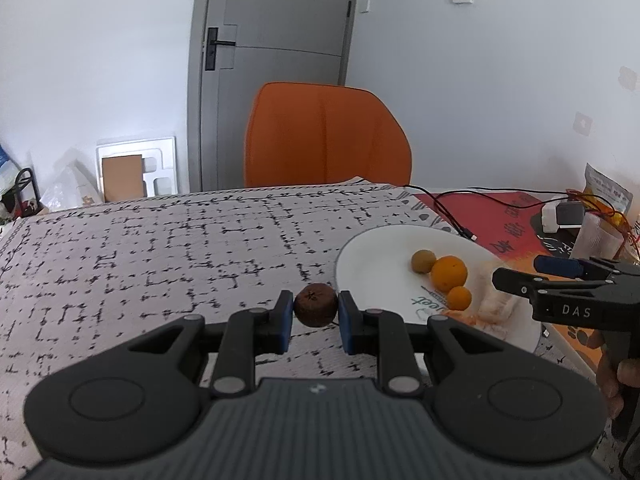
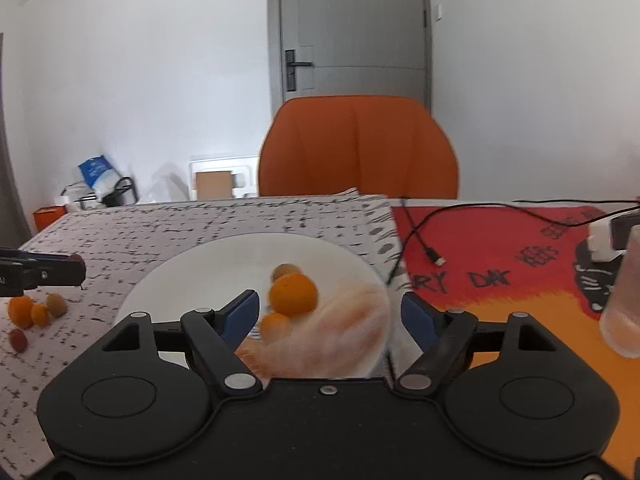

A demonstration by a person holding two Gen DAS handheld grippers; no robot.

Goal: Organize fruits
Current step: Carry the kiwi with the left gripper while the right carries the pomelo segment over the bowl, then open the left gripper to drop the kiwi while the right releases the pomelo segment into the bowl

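My left gripper is shut on a dark brown round fruit, held just above the patterned cloth, left of the white plate. The plate holds a large orange, a small orange, a greenish-brown fruit and pale peel pieces. My right gripper is open and empty over the plate's near edge, around the oranges and peel. Two oranges, a greenish fruit and a red fruit lie on the cloth at the left.
An orange chair stands behind the table. A red-and-orange mat with a black cable, a white charger and a translucent cup lies right of the plate. A snack bag stands at the far right.
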